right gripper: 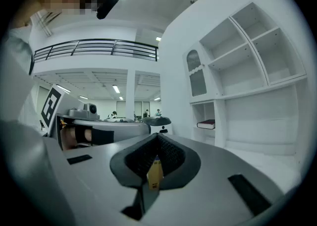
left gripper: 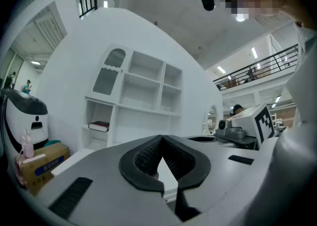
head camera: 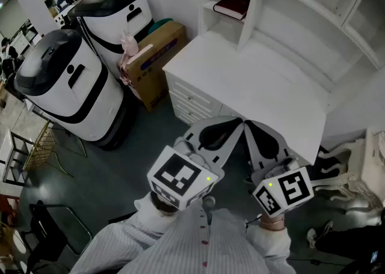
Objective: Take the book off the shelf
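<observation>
A dark red book (head camera: 231,6) lies flat in the low left cubby of the white shelf unit (head camera: 301,2) on the desk. It also shows in the left gripper view, book (left gripper: 99,126), and in the right gripper view, book (right gripper: 206,124). Both grippers hang side by side in front of the desk's near edge, well short of the book. My left gripper (head camera: 234,124) (left gripper: 161,138) is shut with nothing held. My right gripper (head camera: 250,126) (right gripper: 158,136) is shut too, with nothing gripped.
The white desk (head camera: 258,80) has drawers (head camera: 192,101) on its left side. Two white machines with black tops (head camera: 66,83) (head camera: 117,11) and a cardboard box (head camera: 157,56) stand left of it. An ornate white chair (head camera: 355,170) stands at the right.
</observation>
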The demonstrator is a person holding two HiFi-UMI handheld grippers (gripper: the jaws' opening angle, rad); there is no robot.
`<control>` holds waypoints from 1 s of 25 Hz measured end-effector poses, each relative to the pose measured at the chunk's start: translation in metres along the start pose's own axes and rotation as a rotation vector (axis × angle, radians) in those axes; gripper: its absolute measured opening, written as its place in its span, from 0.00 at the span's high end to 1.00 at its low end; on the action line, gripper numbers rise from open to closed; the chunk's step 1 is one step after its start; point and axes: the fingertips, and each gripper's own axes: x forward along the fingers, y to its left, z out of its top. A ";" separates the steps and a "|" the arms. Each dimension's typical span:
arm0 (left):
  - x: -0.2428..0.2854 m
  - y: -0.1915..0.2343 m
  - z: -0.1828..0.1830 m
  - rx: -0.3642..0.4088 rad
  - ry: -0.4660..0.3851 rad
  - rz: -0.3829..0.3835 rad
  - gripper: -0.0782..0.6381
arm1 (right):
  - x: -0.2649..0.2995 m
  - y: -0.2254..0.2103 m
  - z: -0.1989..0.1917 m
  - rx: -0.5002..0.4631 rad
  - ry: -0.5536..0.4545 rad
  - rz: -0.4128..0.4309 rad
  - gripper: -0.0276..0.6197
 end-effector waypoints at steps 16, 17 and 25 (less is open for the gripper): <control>0.019 -0.020 -0.011 0.006 0.021 0.028 0.88 | -0.029 -0.025 -0.001 0.004 -0.012 0.010 0.94; 0.020 -0.023 -0.012 0.006 0.021 0.034 0.88 | -0.032 -0.026 -0.002 0.004 -0.010 0.014 0.94; 0.010 -0.016 -0.021 -0.006 0.033 0.110 0.88 | -0.034 -0.026 -0.011 0.021 -0.003 0.051 0.94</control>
